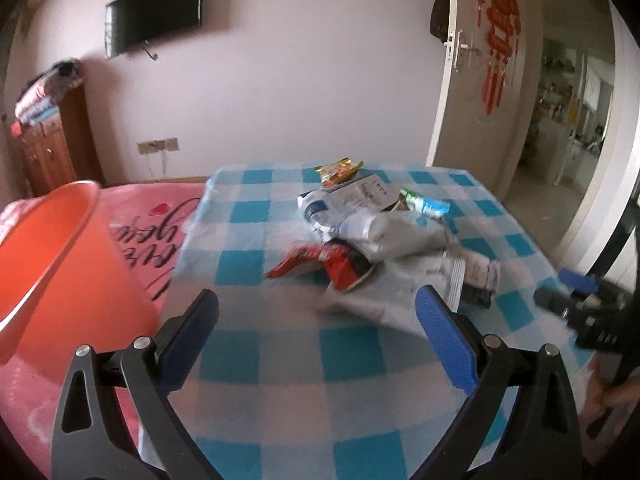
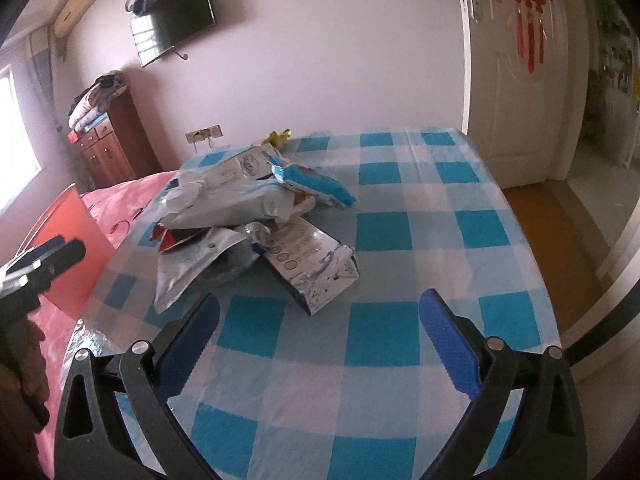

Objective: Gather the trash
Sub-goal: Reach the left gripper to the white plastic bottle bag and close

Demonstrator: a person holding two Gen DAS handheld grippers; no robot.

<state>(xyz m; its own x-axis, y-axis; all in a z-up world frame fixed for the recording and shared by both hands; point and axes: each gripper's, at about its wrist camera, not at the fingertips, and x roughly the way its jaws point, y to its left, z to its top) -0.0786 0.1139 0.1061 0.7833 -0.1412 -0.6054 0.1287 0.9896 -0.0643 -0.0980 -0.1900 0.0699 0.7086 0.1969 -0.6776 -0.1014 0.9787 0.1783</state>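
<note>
Fingers, left: left gripper (image 1: 316,320) hangs with its blue pads spread wide and nothing between them, low over the checked cloth and short of the litter, apparently lined up for a first pick.
Fingers, right: right gripper (image 2: 320,320) is likewise spread wide and empty, hovering over bare cloth on the near side of the pile.
Tabletop: tabletop (image 2: 400,240), under a blue-and-white checked cloth, carries all the rubbish; its near half is bare.
Trash: trash pile (image 2: 248,216) sits toward the far left of the cloth, wrappers overlapping in one loose heap, probably so either gripper can reach in.
Nearest pieces: silver pouch (image 2: 316,264) lies at the heap's near edge, closest to the right gripper; red wrapper (image 1: 320,264) pokes out on the side facing the left gripper.
Farther pieces: blue packet (image 2: 312,180) rests on top; yellow wrapper (image 1: 338,170) lies at the far edge, slightly apart.
Container: orange basin (image 1: 44,248) stands on the pink bedcover (image 1: 144,224) just beside the tabletop's left edge, likely the bin; what shows of its inside looks empty.
</note>
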